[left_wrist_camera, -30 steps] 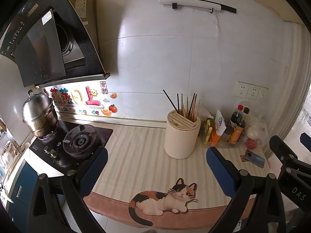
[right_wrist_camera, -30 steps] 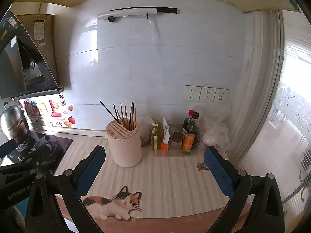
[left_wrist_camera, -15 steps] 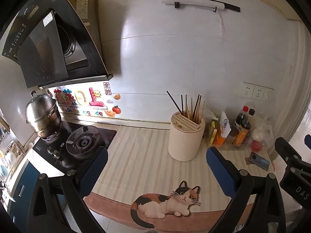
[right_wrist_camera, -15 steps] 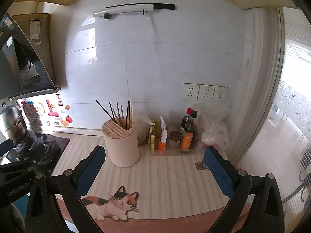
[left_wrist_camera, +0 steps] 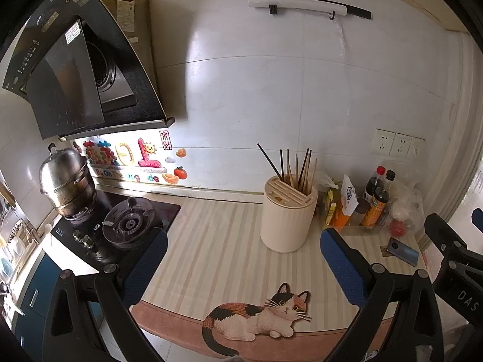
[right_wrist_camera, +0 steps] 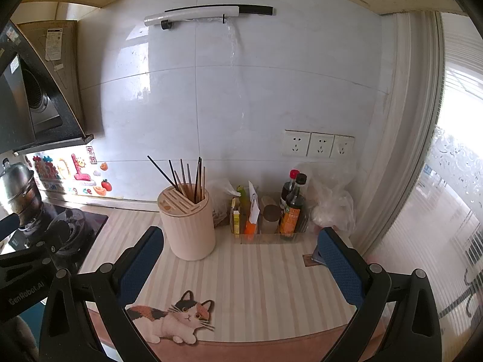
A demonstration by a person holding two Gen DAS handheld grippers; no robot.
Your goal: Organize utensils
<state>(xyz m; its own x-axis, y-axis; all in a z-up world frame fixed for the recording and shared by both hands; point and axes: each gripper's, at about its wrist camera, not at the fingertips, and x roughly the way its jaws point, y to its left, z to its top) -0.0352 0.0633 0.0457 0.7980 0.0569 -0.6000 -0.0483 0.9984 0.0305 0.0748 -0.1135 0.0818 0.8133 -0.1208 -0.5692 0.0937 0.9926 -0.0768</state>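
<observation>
The holder with its chopsticks is stood mid-bench near the back edge. Both grippers, left and right, are held wide apart and empty. One chopstick should be approached from above and pinched near its tip.

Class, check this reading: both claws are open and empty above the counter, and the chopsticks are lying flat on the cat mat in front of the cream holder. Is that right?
Not quite. The chopsticks are not flat on the cat mat; they stand upright in the cream holder, as the right wrist view shows. The rest holds: the left claw and right claw are both open and empty above the counter.
</observation>
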